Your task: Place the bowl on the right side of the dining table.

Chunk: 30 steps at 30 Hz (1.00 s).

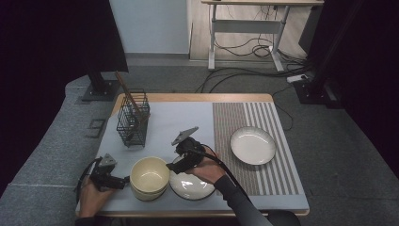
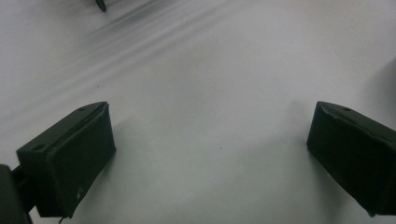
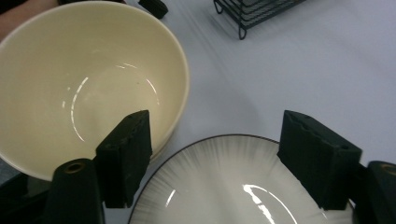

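Right tool (image 3: 215, 158) hung unclenched over the plate (image 3: 224, 186) beside the bowl (image 3: 84, 84); both looked rigid, glossy, breakable, best pinched at the rim.

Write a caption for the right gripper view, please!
Open right gripper hovers above a white plate, beside a cream bowl.

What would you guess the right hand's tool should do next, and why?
Probably ease down toward the near plate's rim. The right gripper hangs above that plate, beside the cream bowl, its fingers apart with nothing between them, so nothing is held yet. The left gripper waits open beside the bowl.
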Tool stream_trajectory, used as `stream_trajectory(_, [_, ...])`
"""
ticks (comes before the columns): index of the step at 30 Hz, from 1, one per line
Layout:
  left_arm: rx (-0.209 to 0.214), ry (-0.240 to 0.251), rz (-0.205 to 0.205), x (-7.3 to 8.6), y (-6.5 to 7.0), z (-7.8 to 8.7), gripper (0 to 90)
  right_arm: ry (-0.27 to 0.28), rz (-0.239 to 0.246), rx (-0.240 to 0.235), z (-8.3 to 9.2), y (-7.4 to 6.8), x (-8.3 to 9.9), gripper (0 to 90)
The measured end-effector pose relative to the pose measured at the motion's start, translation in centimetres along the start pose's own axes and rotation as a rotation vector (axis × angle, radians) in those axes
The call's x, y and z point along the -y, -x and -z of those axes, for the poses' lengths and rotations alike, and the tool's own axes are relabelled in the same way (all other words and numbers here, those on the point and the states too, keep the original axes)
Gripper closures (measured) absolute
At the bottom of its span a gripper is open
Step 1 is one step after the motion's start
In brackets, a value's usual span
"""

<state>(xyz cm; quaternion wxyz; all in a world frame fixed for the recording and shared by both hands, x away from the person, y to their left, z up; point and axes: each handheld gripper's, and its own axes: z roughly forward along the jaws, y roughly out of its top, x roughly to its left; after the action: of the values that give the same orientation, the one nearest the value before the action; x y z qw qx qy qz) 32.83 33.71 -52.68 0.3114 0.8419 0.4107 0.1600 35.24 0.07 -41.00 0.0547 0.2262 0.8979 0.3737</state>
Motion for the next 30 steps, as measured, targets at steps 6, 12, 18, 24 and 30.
stream_trajectory(6, [0.000, 0.000, 0.000, 0.0, 0.0, 0.0, 0.7, -0.001, 0.002, -0.019, -0.9, -0.4, -0.5, 32.4])
stream_trajectory(12, [0.000, 0.000, 0.000, 0.0, 0.0, 0.0, 0.7, -0.038, 0.010, -0.024, -2.1, -0.7, -1.1, 36.5])
stream_trajectory(18, [0.000, 0.000, 0.000, 0.0, 0.0, 0.0, 0.7, -0.063, 0.026, -0.025, -3.3, -1.0, -1.6, 43.1])
stream_trajectory(24, [0.000, -0.001, 0.000, 0.0, 0.0, 0.0, 0.7, -0.090, 0.039, -0.026, -4.4, -1.2, -1.7, 52.9])
stream_trajectory(30, [0.000, -0.001, 0.000, 0.0, 0.0, 0.0, 0.7, -0.099, 0.048, -0.019, -5.0, -1.3, -1.8, 63.5])
